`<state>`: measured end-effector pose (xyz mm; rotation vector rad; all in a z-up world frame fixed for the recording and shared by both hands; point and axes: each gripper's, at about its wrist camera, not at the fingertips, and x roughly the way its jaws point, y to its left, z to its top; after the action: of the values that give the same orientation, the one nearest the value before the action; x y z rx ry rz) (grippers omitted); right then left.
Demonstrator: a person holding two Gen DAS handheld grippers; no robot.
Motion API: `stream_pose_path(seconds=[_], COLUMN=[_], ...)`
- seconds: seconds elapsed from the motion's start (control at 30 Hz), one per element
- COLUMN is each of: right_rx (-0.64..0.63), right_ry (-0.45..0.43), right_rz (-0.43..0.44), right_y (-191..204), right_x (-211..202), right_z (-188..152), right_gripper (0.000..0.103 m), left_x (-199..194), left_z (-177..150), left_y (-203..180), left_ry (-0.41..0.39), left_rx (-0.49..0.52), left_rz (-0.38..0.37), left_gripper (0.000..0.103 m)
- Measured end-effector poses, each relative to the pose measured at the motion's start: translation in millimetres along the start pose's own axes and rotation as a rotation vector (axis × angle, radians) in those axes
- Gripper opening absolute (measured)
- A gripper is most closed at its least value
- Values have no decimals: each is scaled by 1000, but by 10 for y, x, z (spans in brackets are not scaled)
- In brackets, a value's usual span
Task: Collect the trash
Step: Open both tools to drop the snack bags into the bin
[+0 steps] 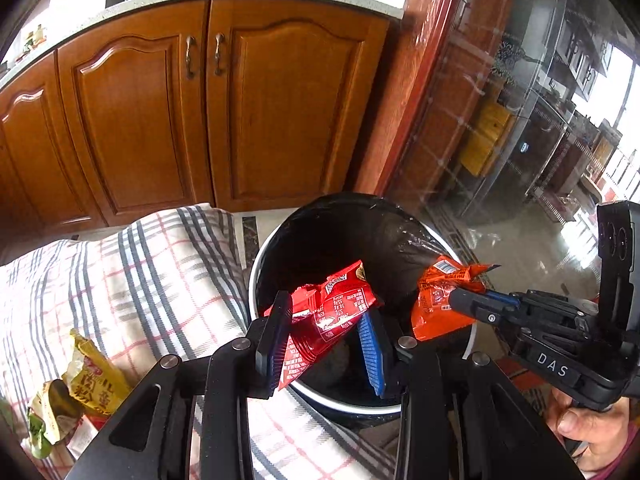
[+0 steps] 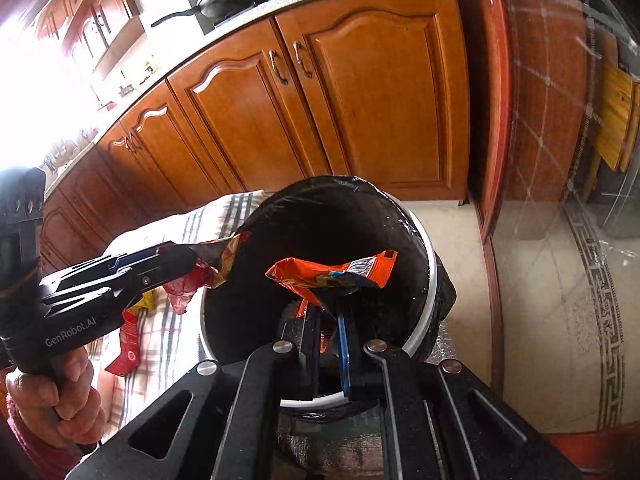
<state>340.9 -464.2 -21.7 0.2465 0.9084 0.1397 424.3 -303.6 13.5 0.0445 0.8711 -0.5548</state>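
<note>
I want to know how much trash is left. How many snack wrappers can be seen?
4 at least. Red wrapper in the left hand-held gripper and orange wrapper in the right hand-held gripper, both over the bin; yellow wrapper and small red wrapper on the checked cloth. More may be hidden.

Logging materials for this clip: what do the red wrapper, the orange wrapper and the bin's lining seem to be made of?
Crinkled red snack wrapper: probably thin glossy plastic film; it creases sharply and glints. Crumpled orange snack wrapper: apparently the same printed film, with a barcode. Black lining of the round white-rimmed bin: likely a thin plastic bag, wrinkled and shiny at the rim.
</note>
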Motion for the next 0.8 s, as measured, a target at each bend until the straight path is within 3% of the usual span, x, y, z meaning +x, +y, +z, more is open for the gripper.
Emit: stream_pose_path(seconds=[0.13,0.27,0.37,0.5,0.73,0.8], right_rx=[-1,9,14,22,51,60], right_ry=[17,23,16,1,-36,-50], right_rz=[-10,-17,-19,-18,-8,8], right_y=[-14,-41,-60,-55,-26,16], right_x=[59,72,46,-24,-228,-280], right_z=[4,16,18,-21,-160,-226], right_gripper=[11,21,30,30,31,36], left_x=[86,83,53,-25,-331,-454], left_z=[18,23,10,-32,-300,-430], left_y=[0,3,10,63,221,314], left_ry=[17,11,5,-10,-48,-56], left_rx=[-19,-26,-31,-58,-90,-109], left_rz=[0,-8,-16,-47,-35,-21], left_gripper=[39,48,48,52,52,52])
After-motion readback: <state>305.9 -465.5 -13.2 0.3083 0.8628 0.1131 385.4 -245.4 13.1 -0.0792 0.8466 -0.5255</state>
